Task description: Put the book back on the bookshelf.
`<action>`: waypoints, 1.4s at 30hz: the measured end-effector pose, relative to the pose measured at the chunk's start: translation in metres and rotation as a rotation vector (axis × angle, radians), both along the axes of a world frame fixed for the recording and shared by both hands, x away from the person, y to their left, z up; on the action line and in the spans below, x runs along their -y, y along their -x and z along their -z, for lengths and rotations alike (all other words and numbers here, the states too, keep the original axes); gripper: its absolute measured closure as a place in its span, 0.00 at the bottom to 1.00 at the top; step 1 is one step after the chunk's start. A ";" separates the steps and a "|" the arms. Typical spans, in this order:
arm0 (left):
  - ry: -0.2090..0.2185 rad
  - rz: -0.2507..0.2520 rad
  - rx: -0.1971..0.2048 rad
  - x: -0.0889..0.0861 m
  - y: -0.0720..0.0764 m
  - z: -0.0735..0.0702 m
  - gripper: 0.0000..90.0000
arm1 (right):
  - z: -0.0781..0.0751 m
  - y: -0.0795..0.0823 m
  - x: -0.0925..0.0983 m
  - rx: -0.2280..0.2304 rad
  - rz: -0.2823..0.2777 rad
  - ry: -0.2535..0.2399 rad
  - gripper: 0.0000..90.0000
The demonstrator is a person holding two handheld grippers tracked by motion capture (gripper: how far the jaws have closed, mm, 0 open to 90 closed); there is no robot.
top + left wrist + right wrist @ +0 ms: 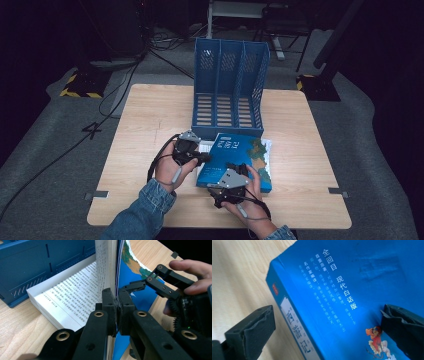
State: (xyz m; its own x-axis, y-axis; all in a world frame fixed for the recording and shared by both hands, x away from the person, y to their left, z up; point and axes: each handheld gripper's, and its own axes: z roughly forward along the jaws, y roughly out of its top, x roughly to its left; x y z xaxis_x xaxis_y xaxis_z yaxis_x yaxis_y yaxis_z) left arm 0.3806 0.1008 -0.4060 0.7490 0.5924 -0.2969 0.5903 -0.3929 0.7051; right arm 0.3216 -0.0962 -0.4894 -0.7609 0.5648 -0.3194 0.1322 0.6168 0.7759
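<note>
A thick blue book lies on the wooden table in front of a blue file rack. My left gripper is shut on the book's left edge. In the left gripper view its jaws pinch the blue cover and a few leaves, lifted off the printed pages. My right gripper rests over the book's near part, open. In the right gripper view its jaws stand wide apart, straddling the spine, one over the table, the other on the cover.
The file rack has three upright slots, with its front edge close behind the book. Bare wood lies left of the spine. Cables trail off the table's left side onto the grey floor.
</note>
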 end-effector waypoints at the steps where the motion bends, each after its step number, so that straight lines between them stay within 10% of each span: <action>1: -0.001 -0.001 -0.001 0.000 0.000 0.000 0.96 | 0.002 0.000 -0.001 0.016 0.009 0.004 0.00; 23: 0.009 -0.027 -0.039 -0.001 -0.007 0.009 0.96 | 0.022 -0.005 -0.004 0.165 -0.047 0.083 0.00; 31: -0.036 -0.065 -0.049 0.000 -0.009 0.020 0.92 | 0.020 -0.014 -0.005 0.079 -0.085 0.061 0.00; 36: 0.027 -0.110 -0.096 -0.008 -0.009 0.033 0.86 | 0.020 -0.016 -0.008 0.051 -0.082 0.053 0.00; 42: -0.010 -0.117 -0.161 -0.012 -0.009 0.045 0.82 | 0.019 -0.019 -0.013 0.023 -0.088 0.047 0.00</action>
State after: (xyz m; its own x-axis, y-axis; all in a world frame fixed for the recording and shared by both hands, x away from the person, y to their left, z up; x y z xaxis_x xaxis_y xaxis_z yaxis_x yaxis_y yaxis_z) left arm 0.3899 0.1129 -0.4508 0.6182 0.6760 -0.4010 0.7372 -0.3217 0.5942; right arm 0.3408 -0.0837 -0.5084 -0.7989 0.4804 -0.3619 0.0584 0.6608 0.7483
